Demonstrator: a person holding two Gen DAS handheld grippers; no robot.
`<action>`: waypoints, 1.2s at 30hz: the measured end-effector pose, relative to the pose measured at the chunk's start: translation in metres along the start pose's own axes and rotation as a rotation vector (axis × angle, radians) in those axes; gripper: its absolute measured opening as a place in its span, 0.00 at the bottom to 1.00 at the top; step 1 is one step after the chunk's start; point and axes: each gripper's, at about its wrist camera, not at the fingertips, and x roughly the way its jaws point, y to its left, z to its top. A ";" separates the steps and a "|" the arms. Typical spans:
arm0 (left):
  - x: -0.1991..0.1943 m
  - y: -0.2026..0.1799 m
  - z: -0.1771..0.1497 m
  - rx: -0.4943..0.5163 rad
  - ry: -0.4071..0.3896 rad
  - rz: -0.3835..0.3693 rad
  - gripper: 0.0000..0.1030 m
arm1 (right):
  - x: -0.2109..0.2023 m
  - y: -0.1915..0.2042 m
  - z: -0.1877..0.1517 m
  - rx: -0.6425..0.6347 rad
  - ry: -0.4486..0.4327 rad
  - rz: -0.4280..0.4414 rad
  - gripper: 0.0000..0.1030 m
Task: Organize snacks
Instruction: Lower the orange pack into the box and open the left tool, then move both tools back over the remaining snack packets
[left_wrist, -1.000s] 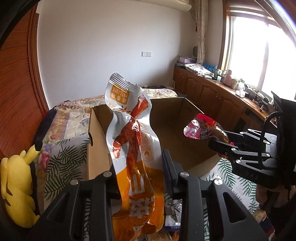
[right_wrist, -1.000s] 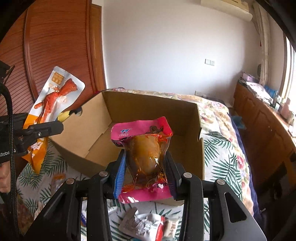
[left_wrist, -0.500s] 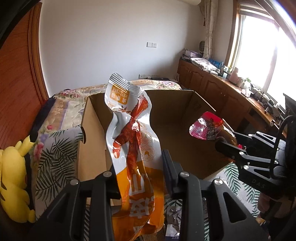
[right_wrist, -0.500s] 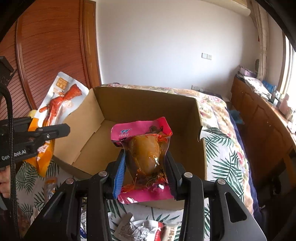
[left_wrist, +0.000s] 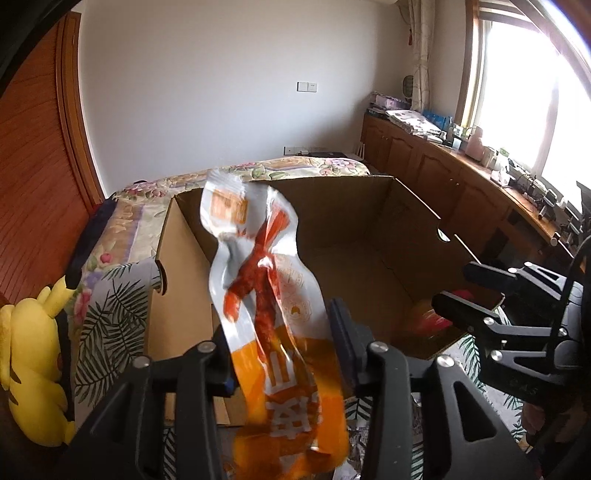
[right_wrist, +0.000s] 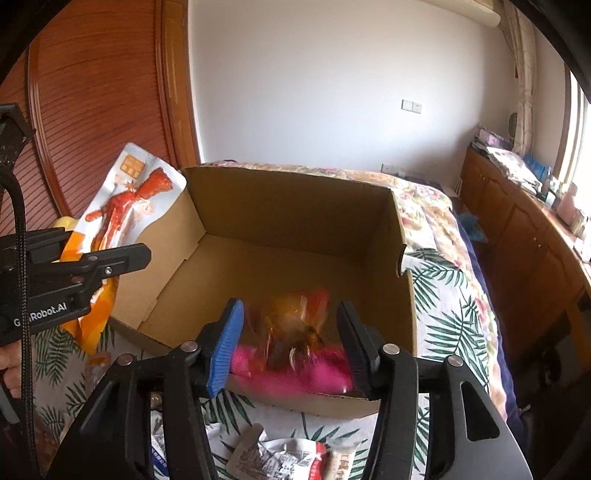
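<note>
An open cardboard box stands on the leaf-print bedspread. My left gripper hovers at the box's near-left corner and its jaws are opening. The long orange-and-white snack packet stands loosely between them, its lower end blurred. My right gripper is over the box's near edge, jaws also opening. The pink packet with a brown snack is a blur, dropping between the spread fingers into the box. In the left wrist view the right gripper shows at the right, the pink packet below it.
Several loose snack packets lie on the bedspread in front of the box. A yellow plush toy sits to the box's left. Wooden cabinets run under the window on the right. A person's hand holds the left gripper.
Both pairs of jaws have spread. The pink packet, upright in the right gripper before, has slipped down toward the box. The left gripper has come closer to the box.
</note>
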 end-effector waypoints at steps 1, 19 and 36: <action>0.000 0.000 0.000 -0.001 -0.002 0.004 0.45 | -0.001 -0.001 0.000 0.005 -0.003 -0.003 0.57; -0.043 -0.016 -0.024 0.104 -0.080 0.006 0.51 | -0.036 0.002 -0.031 0.022 -0.055 0.075 0.58; -0.081 -0.027 -0.102 0.169 -0.065 -0.083 0.51 | -0.070 0.001 -0.091 0.029 -0.063 0.092 0.58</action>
